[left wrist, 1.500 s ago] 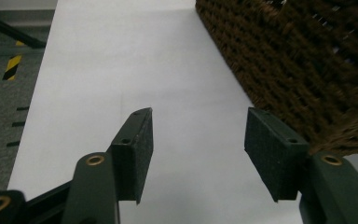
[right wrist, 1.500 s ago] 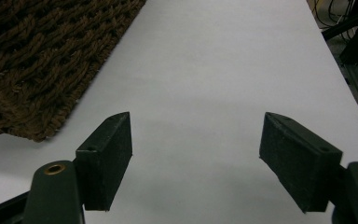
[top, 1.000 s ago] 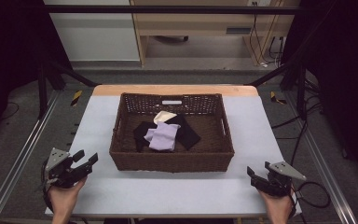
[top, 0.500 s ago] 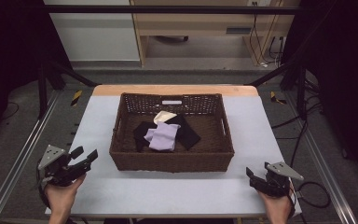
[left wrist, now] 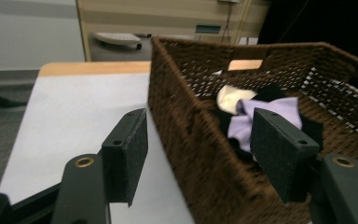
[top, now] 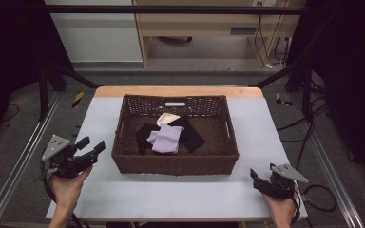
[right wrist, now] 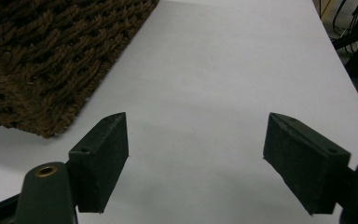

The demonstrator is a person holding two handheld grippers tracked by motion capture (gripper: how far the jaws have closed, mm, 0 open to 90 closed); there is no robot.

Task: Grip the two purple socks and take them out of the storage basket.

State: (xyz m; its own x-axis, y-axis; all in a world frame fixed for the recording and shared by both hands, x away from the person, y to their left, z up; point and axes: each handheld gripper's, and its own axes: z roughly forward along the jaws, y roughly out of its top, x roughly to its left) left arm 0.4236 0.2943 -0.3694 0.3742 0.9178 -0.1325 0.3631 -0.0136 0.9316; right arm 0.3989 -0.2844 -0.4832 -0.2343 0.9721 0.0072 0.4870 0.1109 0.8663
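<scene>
Wicker is what your left gripper [top: 91, 151] now faces: over the last second it has lifted off the table edge and tipped toward the basket [top: 176, 166], jaws spread wide, nothing between them. From the left gripper view the lilac cloth [left wrist: 265, 122] lies inside the basket on the black cloth [top: 192, 135], with a cream piece [left wrist: 233, 98] just behind it. Your right gripper [top: 261, 183] has barely shifted, resting low near the table's [top: 190, 199] front right corner, jaws also spread and empty. You seem to be starting a reach for the lilac cloth; the near wall stands between.
</scene>
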